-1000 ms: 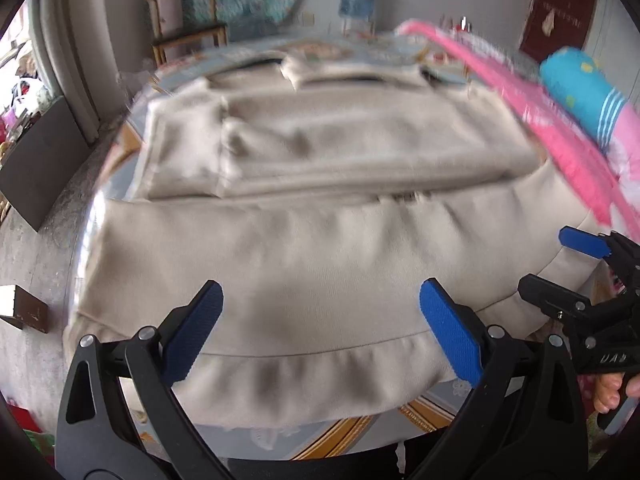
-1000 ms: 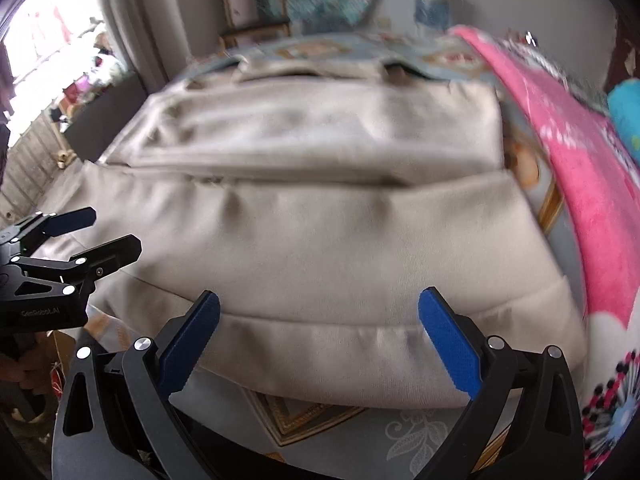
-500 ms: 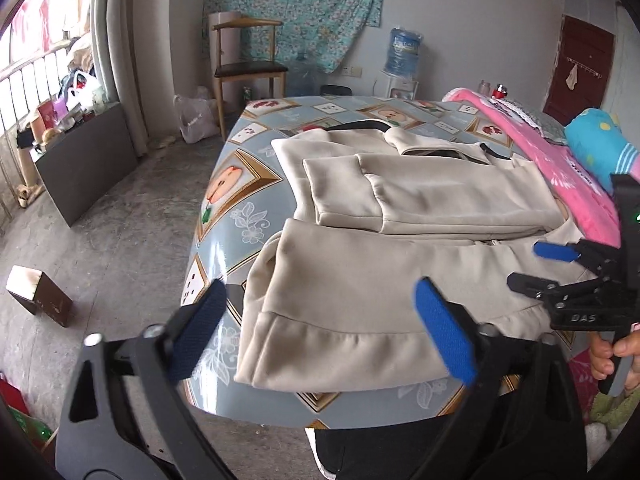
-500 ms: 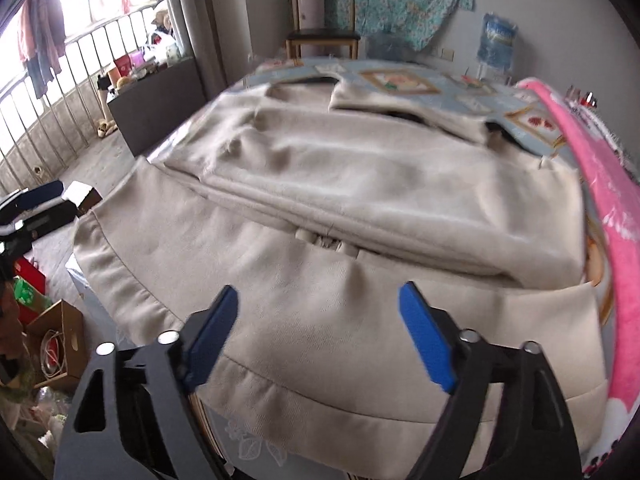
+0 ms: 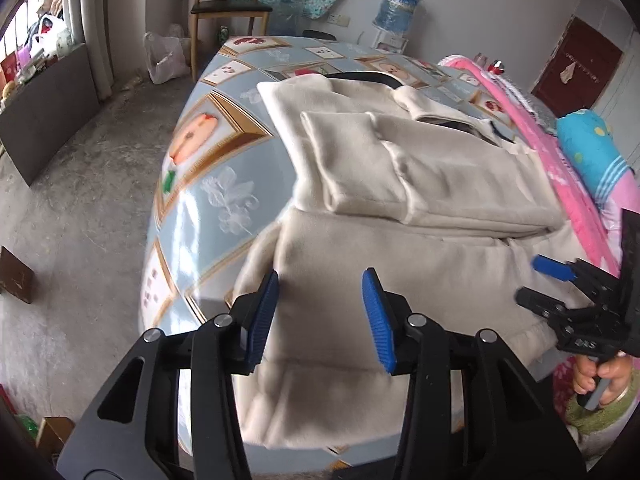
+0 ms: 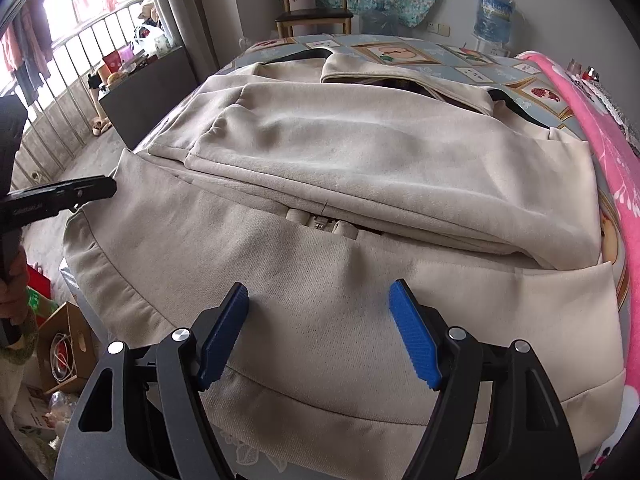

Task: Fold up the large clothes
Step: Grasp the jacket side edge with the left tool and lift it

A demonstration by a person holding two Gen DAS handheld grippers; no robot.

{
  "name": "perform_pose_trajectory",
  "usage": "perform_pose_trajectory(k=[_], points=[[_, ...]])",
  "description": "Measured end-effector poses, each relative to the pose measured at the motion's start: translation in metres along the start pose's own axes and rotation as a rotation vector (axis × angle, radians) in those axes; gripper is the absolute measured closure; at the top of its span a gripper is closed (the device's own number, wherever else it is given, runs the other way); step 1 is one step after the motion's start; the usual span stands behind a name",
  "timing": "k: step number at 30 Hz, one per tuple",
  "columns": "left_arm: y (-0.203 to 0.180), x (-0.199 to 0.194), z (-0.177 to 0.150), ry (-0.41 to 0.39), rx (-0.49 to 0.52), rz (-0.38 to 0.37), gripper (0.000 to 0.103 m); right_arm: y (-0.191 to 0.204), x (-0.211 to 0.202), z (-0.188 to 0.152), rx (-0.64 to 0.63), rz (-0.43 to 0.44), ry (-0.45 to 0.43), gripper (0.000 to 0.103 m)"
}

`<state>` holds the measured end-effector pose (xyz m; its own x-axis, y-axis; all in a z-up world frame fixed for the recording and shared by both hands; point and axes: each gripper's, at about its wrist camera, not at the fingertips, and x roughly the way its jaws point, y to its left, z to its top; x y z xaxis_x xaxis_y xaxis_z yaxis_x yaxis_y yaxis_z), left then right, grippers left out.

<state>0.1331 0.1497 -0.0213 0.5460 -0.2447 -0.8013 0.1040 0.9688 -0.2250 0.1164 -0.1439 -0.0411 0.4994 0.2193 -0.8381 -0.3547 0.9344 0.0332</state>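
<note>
Lying sleeves-folded on the table (image 5: pixel 200 216), the cream coat (image 6: pixel 360 160) awaits its near-hem fold. The left gripper (image 5: pixel 318 312) is closing, empty, over the left corner; the right gripper (image 6: pixel 320 332) hangs apart, gripping nothing.

1. Garment (image 5: pixel 400 280): one large cream-beige fleece top, lying flat on the patterned table (image 5: pixel 208 200).
2. Fold state: both sleeves (image 6: pixel 360 140) laid across the chest, overlapping.
3. Collar end: far side, dark lining showing at the neck opening.
4. Hem (image 6: pixel 320 412): wide ribbed band, draped over the near table edge.
5. Surface: mildly creased.
</note>
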Motion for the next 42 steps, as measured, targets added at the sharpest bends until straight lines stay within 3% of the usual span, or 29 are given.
perform_pose_trajectory(k=[7,13,17,19,23,25,26,30,32,35,39,42], points=[[0.011,0.015,0.011,0.044,-0.04,-0.101,0.062,0.0,0.0,0.0,0.002,-0.004,-0.001,0.032],[0.025,0.006,0.016,0.019,-0.071,-0.325,0.062,0.001,0.001,0.0,0.002,-0.004,-0.002,0.032],[0.03,0.018,0.021,0.062,-0.091,-0.259,0.062,0.0,0.001,0.0,0.004,-0.003,-0.002,0.032],[0.032,0.023,0.024,0.076,-0.111,-0.279,0.062,0.001,0.001,0.0,0.003,-0.003,-0.002,0.032],[0.023,0.014,0.025,0.032,-0.064,-0.407,0.062,0.0,0.001,0.0,0.002,-0.003,-0.002,0.032],[0.014,0.006,0.023,0.014,0.005,-0.468,0.056,0.001,0.0,0.0,-0.001,-0.004,-0.004,0.032],[0.01,0.005,0.022,0.012,0.036,-0.459,0.055,0.001,0.0,0.0,-0.002,-0.004,-0.004,0.031],[0.003,0.018,0.021,0.044,0.097,-0.274,0.056,0.001,0.0,0.001,-0.006,-0.005,-0.005,0.031],[0.002,0.024,0.02,0.056,0.113,-0.248,0.057,0.002,0.0,0.0,-0.006,-0.006,-0.005,0.031],[0.003,0.023,0.018,0.048,0.11,-0.313,0.057,0.001,0.0,0.001,-0.007,-0.007,-0.004,0.031],[0.006,0.001,0.016,-0.016,0.091,-0.541,0.056,0.001,0.0,0.001,-0.009,-0.007,-0.005,0.031],[-0.002,0.004,0.012,0.014,0.16,-0.427,0.057,0.002,0.0,0.001,-0.011,-0.009,-0.005,0.031]])
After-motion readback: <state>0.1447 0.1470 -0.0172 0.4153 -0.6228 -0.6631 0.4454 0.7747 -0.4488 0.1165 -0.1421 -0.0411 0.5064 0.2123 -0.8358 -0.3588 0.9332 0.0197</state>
